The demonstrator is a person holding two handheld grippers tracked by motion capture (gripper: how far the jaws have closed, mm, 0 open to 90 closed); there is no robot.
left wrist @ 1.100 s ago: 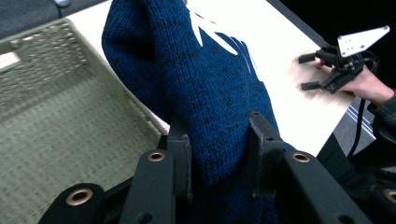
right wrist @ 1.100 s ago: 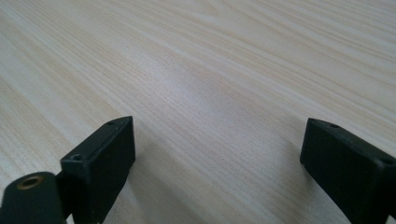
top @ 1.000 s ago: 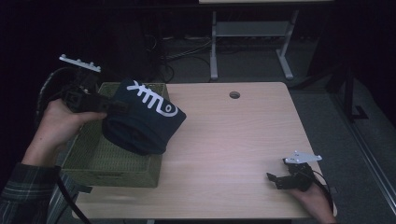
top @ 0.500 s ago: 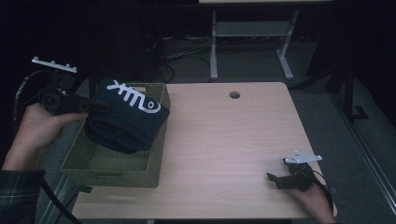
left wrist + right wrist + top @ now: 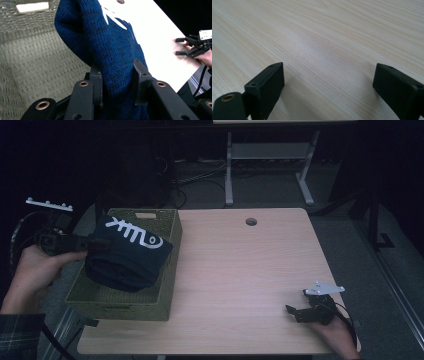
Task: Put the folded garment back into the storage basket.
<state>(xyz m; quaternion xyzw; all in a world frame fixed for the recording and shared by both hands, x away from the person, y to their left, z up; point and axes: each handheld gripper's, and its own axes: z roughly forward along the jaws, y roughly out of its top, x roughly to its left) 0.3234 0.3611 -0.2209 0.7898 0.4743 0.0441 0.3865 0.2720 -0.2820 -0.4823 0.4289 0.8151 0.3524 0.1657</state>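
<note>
A dark blue knitted garment [image 5: 127, 257] with a white pattern hangs bunched over the olive woven basket [image 5: 170, 270] at the table's left. My left gripper [image 5: 100, 243] is shut on the garment's edge, and the blue knit [image 5: 117, 50] is pinched between the two black jaws. The basket's woven wall [image 5: 30, 62] lies behind the cloth. My right gripper [image 5: 295, 312] rests low at the table's front right, open, with bare wood [image 5: 327, 62] between its jaws. It appears far off as the right gripper [image 5: 180, 46] in the left gripper view.
The light wooden table [image 5: 250, 270] has a round cable hole [image 5: 251, 222] near its far edge. A metal frame stand [image 5: 265, 165] and cables lie on the dark floor behind the table.
My left gripper carried the garment leftward and down, from over the basket's right rim to hanging above its inside. The right gripper stayed still.
</note>
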